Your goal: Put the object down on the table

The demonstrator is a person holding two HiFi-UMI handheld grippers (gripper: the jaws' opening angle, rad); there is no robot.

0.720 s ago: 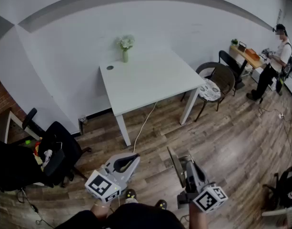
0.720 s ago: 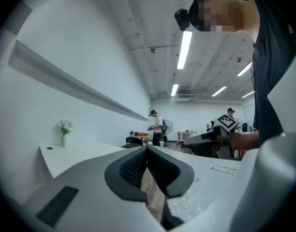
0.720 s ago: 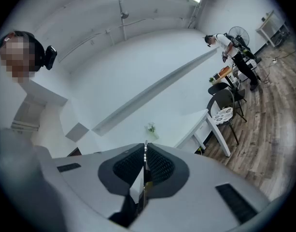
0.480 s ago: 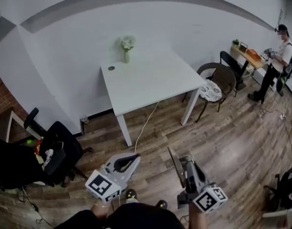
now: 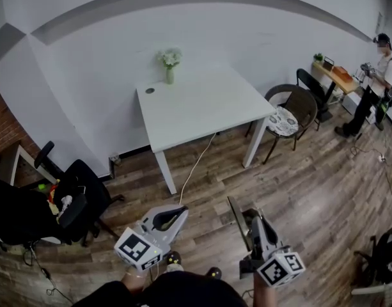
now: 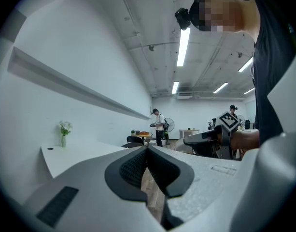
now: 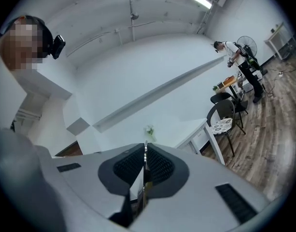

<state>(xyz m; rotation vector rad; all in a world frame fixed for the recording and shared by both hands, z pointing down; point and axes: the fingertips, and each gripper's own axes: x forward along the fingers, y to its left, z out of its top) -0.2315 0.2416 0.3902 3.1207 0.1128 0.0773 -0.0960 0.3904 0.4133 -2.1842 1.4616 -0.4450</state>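
One small vase on the single white table held a bunch of white flowers. Of the two grippers, the right gripper pinched one thin flat board edgewise over the wood floor, well apart from the table. The left gripper had its jaws pressed together on nothing.

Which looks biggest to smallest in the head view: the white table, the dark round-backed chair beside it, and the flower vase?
1. white table
2. dark round-backed chair
3. flower vase
All stand similarly far away, so nearness hardly matters.
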